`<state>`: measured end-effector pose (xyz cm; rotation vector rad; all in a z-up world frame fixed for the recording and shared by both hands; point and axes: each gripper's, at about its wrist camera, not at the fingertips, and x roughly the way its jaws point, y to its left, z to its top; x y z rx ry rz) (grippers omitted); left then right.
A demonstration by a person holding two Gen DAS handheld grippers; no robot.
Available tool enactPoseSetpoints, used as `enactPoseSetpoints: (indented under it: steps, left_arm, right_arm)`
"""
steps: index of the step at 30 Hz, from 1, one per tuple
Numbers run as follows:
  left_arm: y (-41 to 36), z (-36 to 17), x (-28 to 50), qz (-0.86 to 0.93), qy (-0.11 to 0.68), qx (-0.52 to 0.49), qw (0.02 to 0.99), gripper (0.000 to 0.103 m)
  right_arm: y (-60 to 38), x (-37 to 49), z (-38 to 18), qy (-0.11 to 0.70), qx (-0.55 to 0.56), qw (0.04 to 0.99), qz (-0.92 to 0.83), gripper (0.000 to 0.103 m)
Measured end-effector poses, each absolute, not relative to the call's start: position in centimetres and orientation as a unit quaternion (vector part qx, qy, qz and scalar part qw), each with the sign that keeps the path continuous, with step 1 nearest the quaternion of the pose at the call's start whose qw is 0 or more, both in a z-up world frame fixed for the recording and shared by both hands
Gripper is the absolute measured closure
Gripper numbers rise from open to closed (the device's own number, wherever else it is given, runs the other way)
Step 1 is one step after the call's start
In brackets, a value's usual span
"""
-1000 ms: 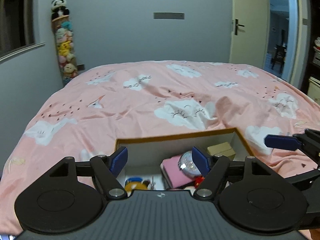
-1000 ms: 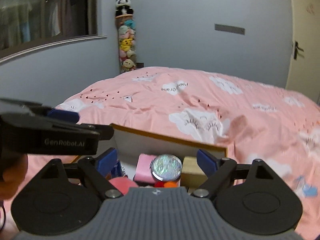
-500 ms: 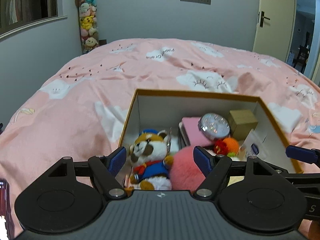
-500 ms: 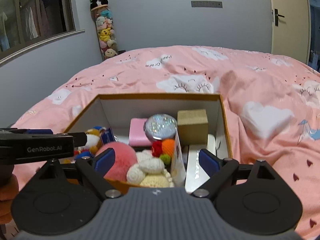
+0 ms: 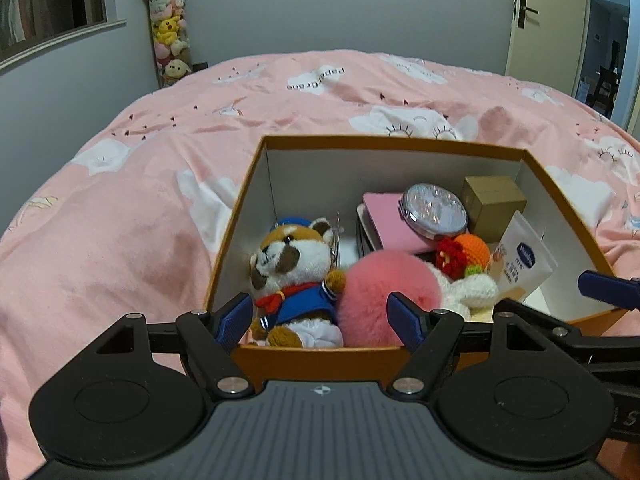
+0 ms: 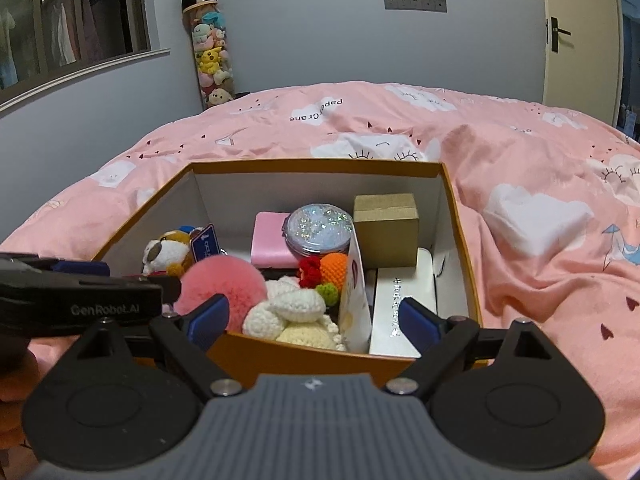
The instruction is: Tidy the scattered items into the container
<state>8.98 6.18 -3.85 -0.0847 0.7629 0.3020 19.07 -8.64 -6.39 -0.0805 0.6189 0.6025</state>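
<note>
The orange cardboard box (image 5: 320, 362) is sitting on the bed straight ahead of both sets of jaws, its near wall lying just beyond and between the blue fingertips in each wrist view, and it is looking full. Inside it, a raccoon plush in a blue sailor outfit (image 5: 294, 268) is lying just past the left gripper (image 5: 322, 316), with a pink pom-pom (image 5: 386, 286) beside it nearer that gripper's right-hand fingertip; further in are resting a pink case (image 5: 390, 222), a glittery round compact mirror (image 5: 434, 210), a small brown carton (image 5: 494, 204), a red-and-orange crochet piece (image 5: 464, 254) and a white tube (image 5: 524, 260). From the right gripper (image 6: 314, 320), cream crochet pieces (image 6: 296, 314) and a long white box (image 6: 404, 300) are showing just beyond the near wall. Both grippers are hanging with jaws spread wide and carrying nothing. The pink cloud-print duvet (image 5: 120, 208) around the box is showing no loose item in either view, so the gathering seems finished or nearly so; anything remaining would be lying outside these views. A clear tube of plush toys (image 6: 210, 64) is standing against the far wall.
</note>
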Motion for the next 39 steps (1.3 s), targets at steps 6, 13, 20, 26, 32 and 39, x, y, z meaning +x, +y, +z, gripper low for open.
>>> enactPoseSetpoints:
  steps: [6,13,20,26,32,39]
  left_arm:
    - [6.2,-4.4,9.2,0.147,0.374,-0.041,0.915,0.015]
    - [6.3,-4.6,9.3,0.147,0.376,-0.042,0.914,0.015]
    - [6.2,-4.7,9.5,0.150,0.379,-0.042,0.912,0.015]
    - [6.2,-4.7,9.5,0.150,0.380,-0.043,0.912,0.015]
    - [6.2,-4.7,9.5,0.150,0.380,-0.043,0.912,0.015]
    - [6.2,-4.8,9.5,0.150,0.380,-0.043,0.912,0.015]
  right_arm:
    - [-8.9,19.5,-7.0,0.309,-0.031,0.905,0.291,0.009]
    - [-8.9,19.8,-7.2,0.315,-0.028,0.903,0.291,0.009]
    - [-8.6,20.0,-7.1,0.320,-0.032,0.903,0.284,0.009]
    - [-8.6,20.3,-7.2,0.322,-0.031,0.903,0.283,0.009]
    - [-8.6,20.3,-7.2,0.322,-0.031,0.903,0.283,0.009]
    - [-8.6,20.3,-7.2,0.322,-0.031,0.903,0.283,0.009]
